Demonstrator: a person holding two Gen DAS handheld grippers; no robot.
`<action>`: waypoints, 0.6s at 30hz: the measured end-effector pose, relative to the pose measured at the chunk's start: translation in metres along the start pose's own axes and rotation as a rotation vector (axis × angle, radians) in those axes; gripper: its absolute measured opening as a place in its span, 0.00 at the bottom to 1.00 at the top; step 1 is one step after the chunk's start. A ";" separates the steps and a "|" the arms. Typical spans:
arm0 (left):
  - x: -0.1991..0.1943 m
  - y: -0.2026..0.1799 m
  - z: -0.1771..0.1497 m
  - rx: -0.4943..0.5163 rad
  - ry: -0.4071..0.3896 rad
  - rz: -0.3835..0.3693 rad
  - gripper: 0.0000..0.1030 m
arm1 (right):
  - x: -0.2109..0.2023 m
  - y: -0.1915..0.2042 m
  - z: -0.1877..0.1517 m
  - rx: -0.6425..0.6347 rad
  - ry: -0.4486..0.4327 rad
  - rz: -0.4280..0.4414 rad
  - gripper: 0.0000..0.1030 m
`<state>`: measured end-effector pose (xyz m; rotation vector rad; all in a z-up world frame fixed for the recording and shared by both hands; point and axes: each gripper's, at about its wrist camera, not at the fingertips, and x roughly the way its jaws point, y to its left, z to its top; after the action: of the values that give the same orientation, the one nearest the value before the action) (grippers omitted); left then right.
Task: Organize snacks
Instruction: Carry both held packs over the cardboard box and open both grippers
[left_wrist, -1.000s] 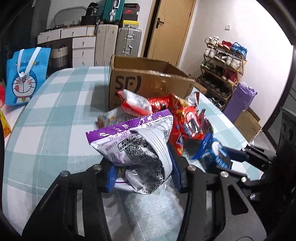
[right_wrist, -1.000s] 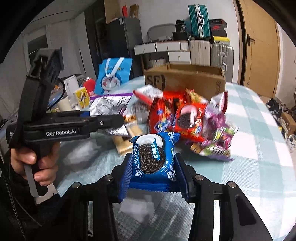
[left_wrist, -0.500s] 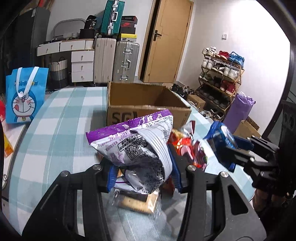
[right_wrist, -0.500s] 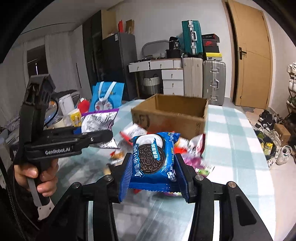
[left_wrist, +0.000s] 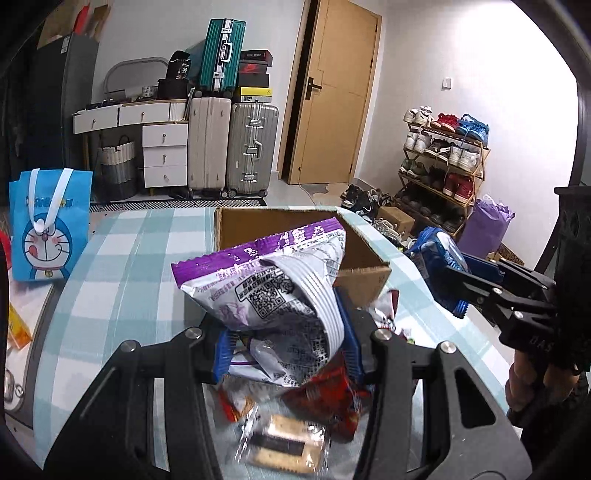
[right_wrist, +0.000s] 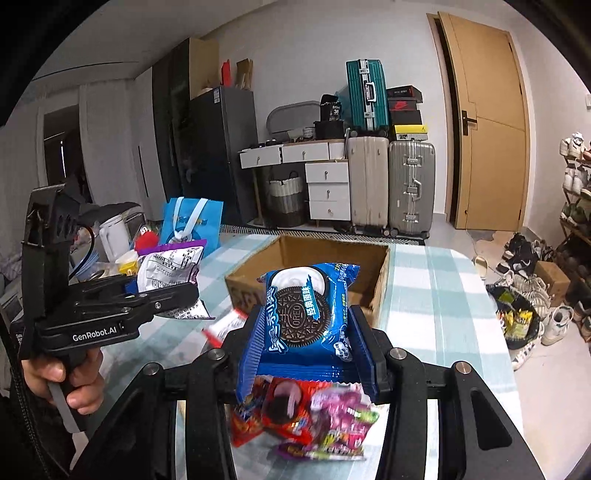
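Note:
My left gripper (left_wrist: 284, 343) is shut on a purple and white snack bag (left_wrist: 273, 284) and holds it above the table, in front of the open cardboard box (left_wrist: 365, 273). My right gripper (right_wrist: 306, 350) is shut on a blue Oreo pack (right_wrist: 306, 310), also raised, with the cardboard box (right_wrist: 376, 280) just behind it. Each gripper shows in the other's view: the right one with the Oreo pack (left_wrist: 439, 258) at right, the left one with the purple bag (right_wrist: 170, 269) at left. Loose snacks (right_wrist: 306, 421) lie on the table below; they also show in the left wrist view (left_wrist: 314, 410).
The table has a green checked cloth (left_wrist: 122, 258). A blue Doraemon bag (left_wrist: 48, 229) stands at its left edge, with a kettle and jars (right_wrist: 118, 236) nearby. Suitcases (left_wrist: 236, 147), drawers and a shoe rack (left_wrist: 443, 170) stand beyond the table.
Both grippers have risen from the snack pile with their packs and moved toward the cardboard box. The pile now lies below the fingers.

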<state>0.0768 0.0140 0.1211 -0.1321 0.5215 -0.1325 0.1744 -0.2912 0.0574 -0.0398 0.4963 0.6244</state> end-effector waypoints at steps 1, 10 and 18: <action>0.003 0.000 0.005 0.005 -0.003 0.002 0.44 | 0.003 -0.001 0.003 0.000 -0.003 0.001 0.44; 0.049 0.009 0.044 0.007 -0.001 0.017 0.44 | 0.039 -0.017 0.024 0.032 -0.006 0.017 0.44; 0.107 0.019 0.066 0.005 0.029 0.027 0.44 | 0.070 -0.029 0.037 0.052 -0.012 0.027 0.44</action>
<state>0.2038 0.0215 0.1229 -0.1185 0.5518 -0.1096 0.2558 -0.2695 0.0551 0.0201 0.5025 0.6375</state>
